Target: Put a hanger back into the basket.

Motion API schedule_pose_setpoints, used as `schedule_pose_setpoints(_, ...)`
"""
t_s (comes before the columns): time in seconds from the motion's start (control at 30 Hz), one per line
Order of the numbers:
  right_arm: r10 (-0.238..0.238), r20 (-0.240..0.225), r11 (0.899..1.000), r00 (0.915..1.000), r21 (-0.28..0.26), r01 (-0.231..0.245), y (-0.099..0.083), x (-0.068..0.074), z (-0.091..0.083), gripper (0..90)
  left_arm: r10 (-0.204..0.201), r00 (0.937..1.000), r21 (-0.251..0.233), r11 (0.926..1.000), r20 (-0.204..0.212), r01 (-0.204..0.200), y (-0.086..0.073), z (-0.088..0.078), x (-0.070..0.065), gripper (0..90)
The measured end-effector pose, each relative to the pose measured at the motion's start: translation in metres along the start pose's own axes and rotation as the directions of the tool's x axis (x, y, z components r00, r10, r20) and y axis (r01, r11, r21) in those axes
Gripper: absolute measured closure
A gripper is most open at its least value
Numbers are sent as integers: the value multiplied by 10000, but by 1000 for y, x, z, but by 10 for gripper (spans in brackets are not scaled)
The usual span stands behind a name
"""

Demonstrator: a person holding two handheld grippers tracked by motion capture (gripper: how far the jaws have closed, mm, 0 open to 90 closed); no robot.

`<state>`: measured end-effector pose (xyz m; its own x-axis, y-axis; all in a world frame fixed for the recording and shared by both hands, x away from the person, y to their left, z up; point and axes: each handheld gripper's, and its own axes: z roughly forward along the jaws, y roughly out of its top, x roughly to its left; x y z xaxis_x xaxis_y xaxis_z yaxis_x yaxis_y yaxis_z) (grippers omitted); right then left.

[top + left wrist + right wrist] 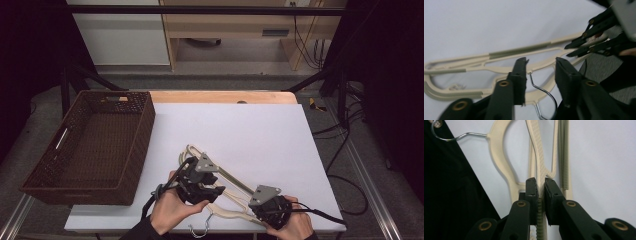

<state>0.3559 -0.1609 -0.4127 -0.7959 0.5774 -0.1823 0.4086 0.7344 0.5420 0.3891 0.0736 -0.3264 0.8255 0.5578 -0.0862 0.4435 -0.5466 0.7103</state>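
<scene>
Right gripper: jaws closed on a cream hanger, pinching its textured arm. Metal hook at upper left. Ribbed strip runs alongside. White desk beneath.

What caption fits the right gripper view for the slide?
Right gripper shut on the arm of a cream plastic hanger lying on the white table, metal hook at upper left.

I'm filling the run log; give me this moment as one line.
right tool: shut on hanger arm | left tool: open at hanger neck | basket: at table's left
</scene>
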Motion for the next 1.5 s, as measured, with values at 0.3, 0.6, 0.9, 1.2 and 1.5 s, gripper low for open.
schedule_pose_setpoints(0.3, 127, 554, 9998, 9984, -127, -121, 3, -22, -12, 851, 417, 9983, -2023, 9781, -415, -492, -12, -45, 31, 241)
schedule_pose_setpoints(0.6, 458, 446, 9957, 9980, -822, -420, 2, -54, -18, 858, 545, 9936, -2397, 9678, -988, -770, -47, -49, 58, 182)
schedule_pose_setpoints(0.9, 574, 87, 9867, 9983, -1525, -554, 8, -62, -33, 860, 944, 9888, -2330, 9651, -1153, -1193, -60, -42, 68, 154)
schedule_pose_setpoints(1.2, 295, -128, 9816, 9995, -1884, -313, 20, -58, -44, 861, 1421, 9824, -2143, 9626, -1215, -1658, -59, -27, 76, 151)
schedule_pose_setpoints(1.5, 589, -451, 9788, 9972, -1936, -665, 12, -61, -37, 860, 2995, 9437, -761, 9471, -1402, -3119, -35, 33, 86, 198)
